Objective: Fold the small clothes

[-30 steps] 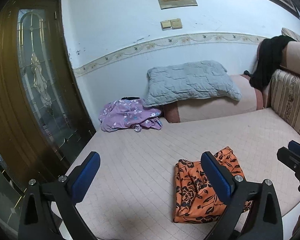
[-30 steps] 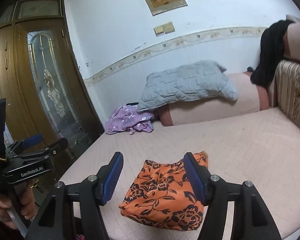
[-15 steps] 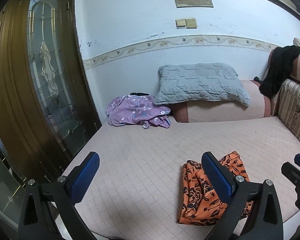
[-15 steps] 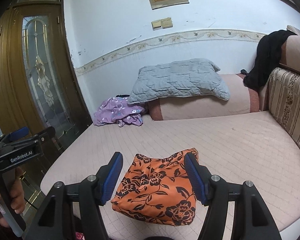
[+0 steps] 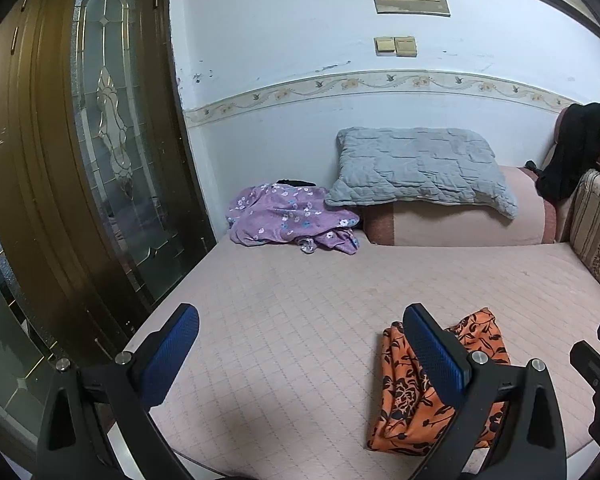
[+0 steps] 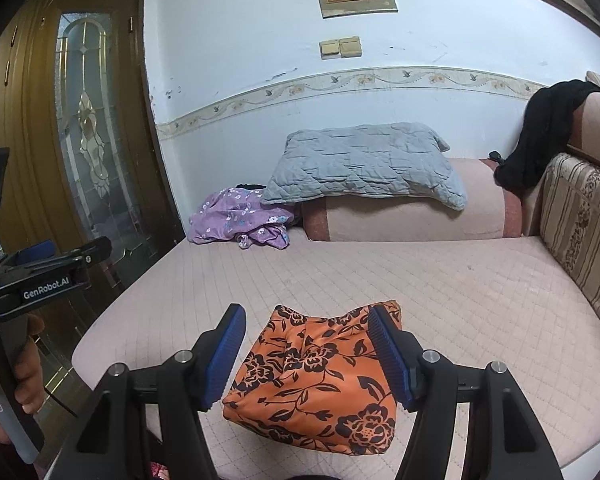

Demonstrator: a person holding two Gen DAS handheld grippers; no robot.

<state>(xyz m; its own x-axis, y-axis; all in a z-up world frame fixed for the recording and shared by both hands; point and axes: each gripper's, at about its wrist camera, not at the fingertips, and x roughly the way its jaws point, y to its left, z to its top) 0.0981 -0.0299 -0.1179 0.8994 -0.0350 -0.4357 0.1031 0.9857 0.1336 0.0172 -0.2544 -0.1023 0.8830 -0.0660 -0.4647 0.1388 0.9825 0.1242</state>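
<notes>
The orange cloth [image 6: 312,376] lies folded at the bed's [image 6: 460,288] near edge, so this piece looks done; both grippers, left [image 5: 300,360] and right [image 6: 306,354], hover with jaws open, empty; next likely the purple garment [image 6: 240,220], far left.

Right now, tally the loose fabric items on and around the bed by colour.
Orange floral cloth, folded at the near edge: 1
Purple floral garment, crumpled by the far wall: 1
Grey pillow: 1
Black garment, draped over the sofa back: 1
Total: 4
</notes>
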